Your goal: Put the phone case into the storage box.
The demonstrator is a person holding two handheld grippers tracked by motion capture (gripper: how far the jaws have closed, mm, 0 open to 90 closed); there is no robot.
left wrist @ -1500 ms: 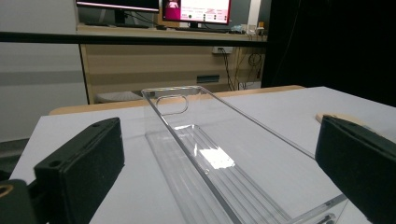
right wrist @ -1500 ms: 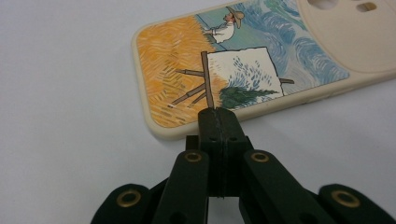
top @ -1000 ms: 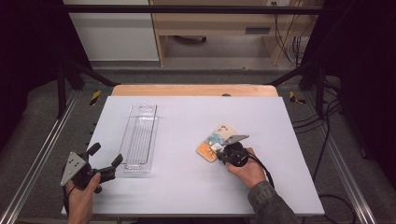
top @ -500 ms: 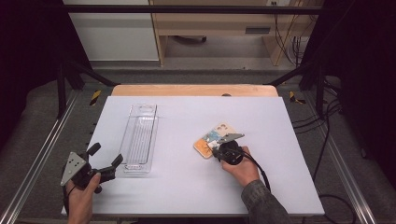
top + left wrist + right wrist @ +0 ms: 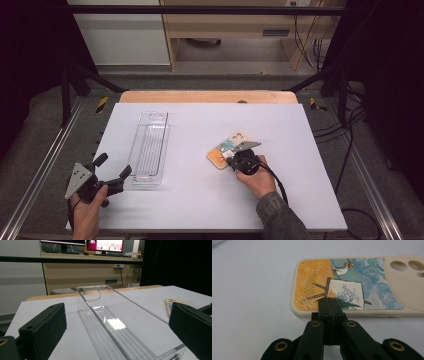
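On table point(image 5: 200, 200), white top, wooden strip along the far edge:

Phone case point(image 5: 229, 149): cream rim, painted back in orange and blue with a figure in a hat, camera cut-outs at the far end. Lies flat, right of centre, painted side up. In the right gripper view the case point(image 5: 352, 285) lies crosswise, its near long edge just ahead of the jaw tips.

Right gripper point(image 5: 231, 161): held in the person's right hand point(image 5: 257, 177), cable trailing back over the sleeve. Jaws pressed together, nothing between them; tips point(image 5: 329, 302) sit over the near rim of the case, at the orange end. Whether they touch it cannot be told.

Clear tray point(image 5: 149, 147): long, transparent, ribbed floor, hang slot at the far end. Lies lengthwise, left of centre, well apart from the case.

Left gripper point(image 5: 112, 172): held in the left hand point(image 5: 87, 210) at the near left corner, grey plate on top. Jaws stand wide apart, empty, aimed at the tray's near end point(image 5: 117, 340), which runs between the pads point(image 5: 43, 332) without touching them.
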